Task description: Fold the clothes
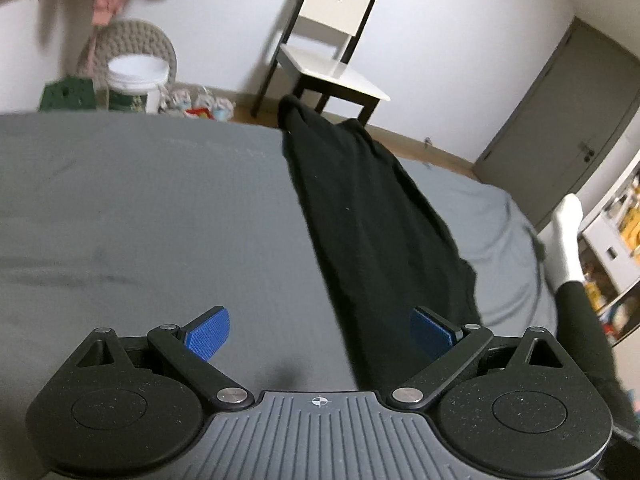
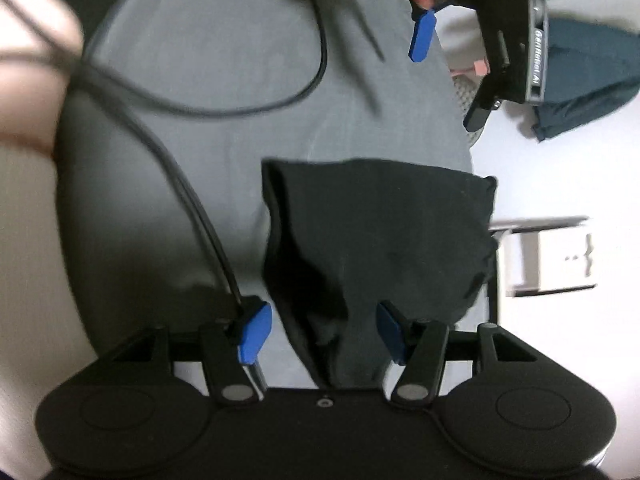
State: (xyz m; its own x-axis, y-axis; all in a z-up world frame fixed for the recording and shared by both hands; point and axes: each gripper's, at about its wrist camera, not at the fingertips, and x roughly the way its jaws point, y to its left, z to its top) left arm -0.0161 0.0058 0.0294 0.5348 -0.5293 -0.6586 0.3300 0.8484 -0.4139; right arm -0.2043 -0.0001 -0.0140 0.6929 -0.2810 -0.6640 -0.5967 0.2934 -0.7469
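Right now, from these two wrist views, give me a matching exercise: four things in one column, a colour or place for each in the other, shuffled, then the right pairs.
Things:
1. garment
2. chair
3. bucket
4. sock

Descriptions:
A. white seat and back on dark legs, against the wall
B. black, stretched in a long strip across the grey bed
C. white, on a foot at the right edge
D. white, on the floor beyond the bed, left of the chair

Pairs: 1-B, 2-A, 3-D, 4-C
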